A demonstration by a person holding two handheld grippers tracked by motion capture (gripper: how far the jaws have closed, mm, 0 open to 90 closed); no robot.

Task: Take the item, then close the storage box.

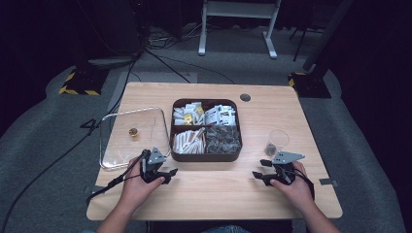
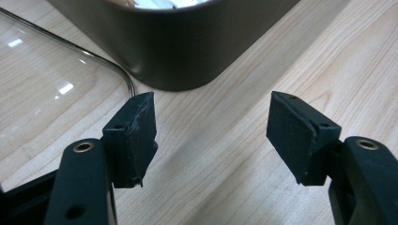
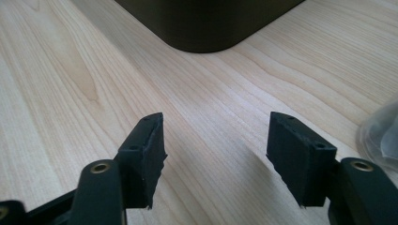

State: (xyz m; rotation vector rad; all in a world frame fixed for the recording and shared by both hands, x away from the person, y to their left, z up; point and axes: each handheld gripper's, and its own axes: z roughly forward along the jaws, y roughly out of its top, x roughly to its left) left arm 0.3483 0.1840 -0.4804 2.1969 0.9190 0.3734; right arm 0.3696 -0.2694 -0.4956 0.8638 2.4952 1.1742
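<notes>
A: From the high view, where does everything sit?

B: The dark box [image 1: 206,130] with four compartments of sachets stands mid-counter [image 1: 214,194]. Its clear lid [image 1: 131,136] lies flat just to its left, a small knob on top. A clear cup [image 1: 277,141] with something dark in it stands to the box's right. The left gripper [image 1: 165,174] rests on the counter at the lid's near corner; the right gripper [image 1: 260,175] rests just in front of the cup.

A: And the left gripper view?

B: Its fingers [image 2: 136,136] are spread with only bare wood between them. The lid's rim [image 2: 112,70] curves just ahead on the left, the box wall [image 2: 187,47] behind it.

A: The right gripper view?

B: Fingers [image 3: 300,154] spread as well, nothing pinched. The box corner [image 3: 206,23] is ahead, and the cup [image 3: 380,136] shows at the right edge.

A: So how should the next bit go?

B: I'd judge the cup is the nearest thing to pick up. Turn the right gripper toward it, keep the fingers wide, straddle the wall low down and close gently, since thin plastic will buckle.
</notes>
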